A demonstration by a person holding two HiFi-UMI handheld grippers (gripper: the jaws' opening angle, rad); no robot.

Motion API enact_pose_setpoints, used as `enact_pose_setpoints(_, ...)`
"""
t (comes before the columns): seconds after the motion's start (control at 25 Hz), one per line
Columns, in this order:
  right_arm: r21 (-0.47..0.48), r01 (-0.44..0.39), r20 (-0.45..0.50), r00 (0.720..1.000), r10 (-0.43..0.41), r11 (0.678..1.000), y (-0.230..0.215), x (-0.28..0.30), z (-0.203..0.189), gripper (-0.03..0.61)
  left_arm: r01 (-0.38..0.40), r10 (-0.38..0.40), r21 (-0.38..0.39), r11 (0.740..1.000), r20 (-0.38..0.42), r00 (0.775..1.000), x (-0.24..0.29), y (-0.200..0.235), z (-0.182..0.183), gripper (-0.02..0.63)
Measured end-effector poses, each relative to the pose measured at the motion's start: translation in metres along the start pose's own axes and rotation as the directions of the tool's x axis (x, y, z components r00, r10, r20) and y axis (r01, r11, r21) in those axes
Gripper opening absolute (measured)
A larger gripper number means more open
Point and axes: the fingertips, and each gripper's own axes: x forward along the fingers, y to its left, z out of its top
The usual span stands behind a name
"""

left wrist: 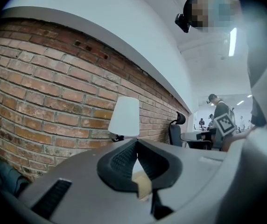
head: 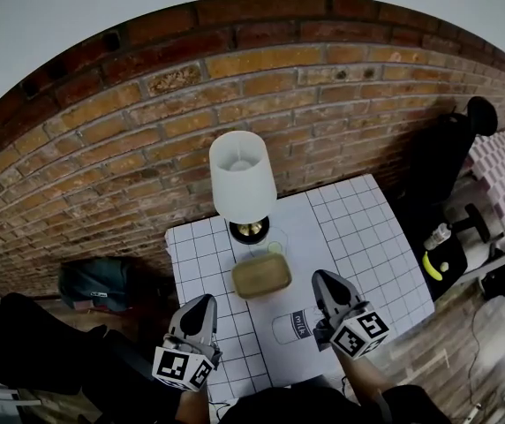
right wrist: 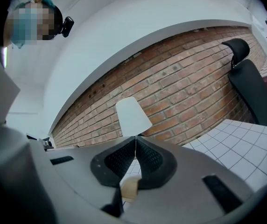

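Beside right tongs (head: 320, 278), cup (head: 291, 326) (labelled "milk").

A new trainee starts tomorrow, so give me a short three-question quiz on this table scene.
1. True or false: the left gripper and the right gripper both have their jaws shut, with nothing between them.
2. Which gripper is closest to the white cup? A) left B) right
3. Fill in: on the table, the tan tray lies between the white cup and the ___.

Key: 1 true; 2 B; 3 lamp.
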Motion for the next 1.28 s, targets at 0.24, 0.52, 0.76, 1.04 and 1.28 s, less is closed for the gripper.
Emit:
enact_pose_setpoints(0.24, 0.011, -0.021, -0.043, 0.999, 0.021, 1.0, -0.008, 0.018, -0.018, 0.005, -0.049, 0.049, 0.001, 0.999, -0.016, 0.999, 0.012, 0.009, -0.016, 0.011)
enact_pose_setpoints(0.52, 0.022, -0.034, -0.108, 0.994, 0.036, 0.999, -0.021, 0.038, -0.046, 0.005, -0.08, 0.079, -0.011, 0.997, -0.054, 0.995, 0.023, 0.018, -0.04, 0.011)
enact_pose_setpoints(0.76, 0.033, -0.02, -0.162, 0.987, 0.025, 0.999, -0.032, 0.05, -0.068, 0.006, -0.098, 0.096, -0.018, 0.995, -0.091, 0.991, 0.034, 0.024, -0.059, 0.011)
enact_pose_setpoints(1.04, 0.051, -0.006, -0.212, 0.977, 0.017, 0.999, -0.046, 0.062, -0.092, 0.006, -0.102, 0.091, -0.06, 0.993, -0.171, 0.981, 0.048, 0.031, -0.088, 0.011)
enact_pose_setpoints(1.28, 0.071, -0.004, -0.255, 0.967, 0.022, 0.997, -0.053, 0.07, -0.111, 0.006, -0.115, 0.09, -0.092, 0.989, -0.238, 0.967, 0.058, 0.036, -0.112, 0.012)
